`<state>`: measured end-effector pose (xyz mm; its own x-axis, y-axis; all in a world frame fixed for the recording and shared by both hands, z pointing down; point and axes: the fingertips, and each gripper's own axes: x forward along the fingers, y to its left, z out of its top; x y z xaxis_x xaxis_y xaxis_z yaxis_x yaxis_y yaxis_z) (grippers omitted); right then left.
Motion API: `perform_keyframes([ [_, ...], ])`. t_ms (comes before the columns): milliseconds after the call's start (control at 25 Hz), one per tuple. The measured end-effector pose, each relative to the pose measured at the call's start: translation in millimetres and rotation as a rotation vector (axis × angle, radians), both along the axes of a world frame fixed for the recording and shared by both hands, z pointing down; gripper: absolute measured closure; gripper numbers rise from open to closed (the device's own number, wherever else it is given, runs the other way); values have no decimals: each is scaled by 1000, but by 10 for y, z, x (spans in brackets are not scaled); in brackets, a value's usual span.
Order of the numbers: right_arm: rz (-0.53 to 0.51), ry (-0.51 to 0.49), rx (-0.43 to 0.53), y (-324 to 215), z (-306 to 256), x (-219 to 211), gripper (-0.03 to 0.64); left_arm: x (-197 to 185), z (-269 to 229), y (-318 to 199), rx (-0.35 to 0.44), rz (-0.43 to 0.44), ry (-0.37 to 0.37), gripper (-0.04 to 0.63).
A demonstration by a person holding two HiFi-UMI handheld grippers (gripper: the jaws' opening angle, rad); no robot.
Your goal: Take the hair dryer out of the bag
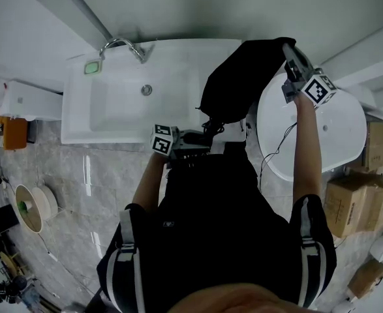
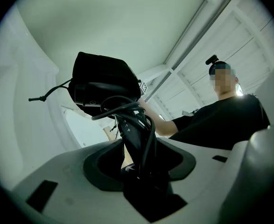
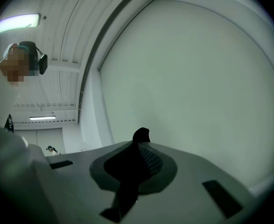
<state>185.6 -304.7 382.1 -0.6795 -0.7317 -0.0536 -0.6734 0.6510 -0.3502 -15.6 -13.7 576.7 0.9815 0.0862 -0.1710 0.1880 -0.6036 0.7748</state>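
Setting: a person stands over a white rectangular sink point(image 1: 106, 103) with a round white basin point(image 1: 335, 129) just to its right. Both grippers are raised above them.

Bag point(image 1: 243, 77): black, soft, hanging in the air over the gap between sink and basin. The right gripper point(image 1: 294, 59) has its jaws pinched together on a fold of the bag's fabric at the upper edge and holds it up. A drawstring point(image 2: 47, 95) trails loose from the mouth.

Hair dryer point(image 2: 133, 132): black, with its handle out of the bag and its head apparently at or just inside the bag's mouth. The left gripper point(image 1: 192, 139) is clamped on the handle below the bag, and the jaws sit fairly wide because the handle fills them.

Cord point(image 2: 115, 107): looped around the handle at the bag's mouth, and one length hangs down towards the basin.

Step in hand, by judgement: parting the two, most of the way done.

To do it well:
- Keep the pinch on the fabric firm and the bag high.
- Draw the handle down and away along the line of the bag's opening, not sideways.
- Watch the cord loops and drawstring, which could snag on the rim.
- Go slowly until the head and the trailing cord are clear of the fabric.
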Motion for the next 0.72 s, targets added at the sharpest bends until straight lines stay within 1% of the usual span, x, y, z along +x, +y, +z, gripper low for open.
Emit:
perform_keyframes([
  [200,16,-38,16,-82,-136,20,549,-44,30,-38,-9,-6,-1,402],
  [440,19,-22,74,-60,-414,35,549,-68,80,-12,-35,-30,-22,402],
  [640,-13,35,76,57,-309,-97,549,-176,161,-83,-51,-53,-28,402],
  [720,-6,41,79,62,-295,-114,549,-216,160,-116,-61,-65,-28,402],
])
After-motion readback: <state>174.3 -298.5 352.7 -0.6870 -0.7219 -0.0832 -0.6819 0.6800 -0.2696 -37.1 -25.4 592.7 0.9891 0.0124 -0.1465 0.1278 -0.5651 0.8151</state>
